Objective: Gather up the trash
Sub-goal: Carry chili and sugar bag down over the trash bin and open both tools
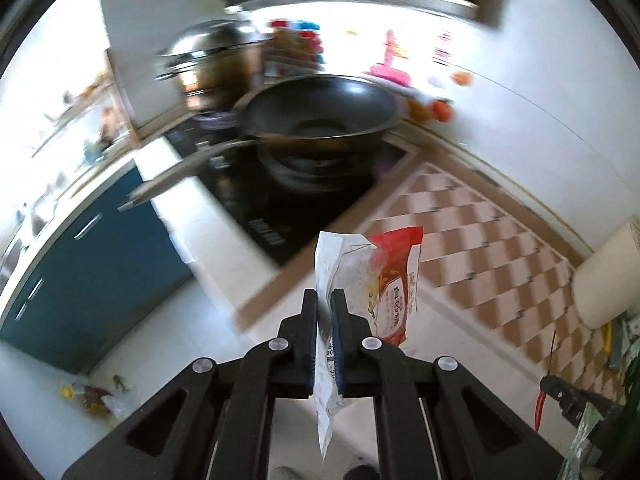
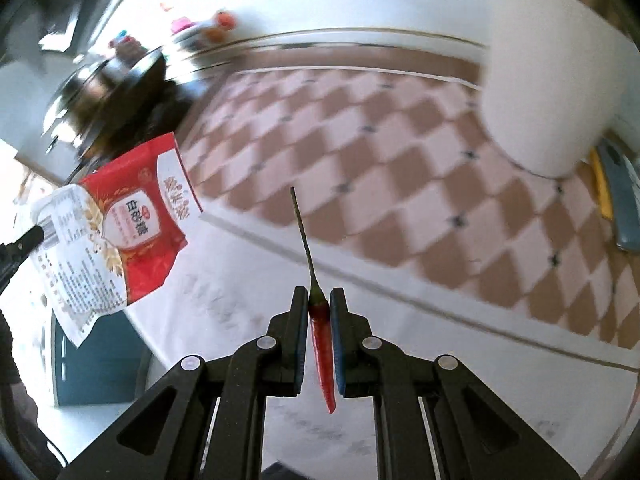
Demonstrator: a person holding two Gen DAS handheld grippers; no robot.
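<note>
Left hand-held gripper [image 1: 324,300]: pinching the red-and-white packet [image 1: 372,280] by its edge.
Right hand-held gripper [image 2: 319,300]: clamping a red chili [image 2: 322,344], stem pointing forward.

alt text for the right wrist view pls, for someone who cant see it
The right gripper is shut on a red chili pepper, green stem pointing forward, held above a white counter and checkered tile. At left, the left gripper holds a red and white food packet.
</note>
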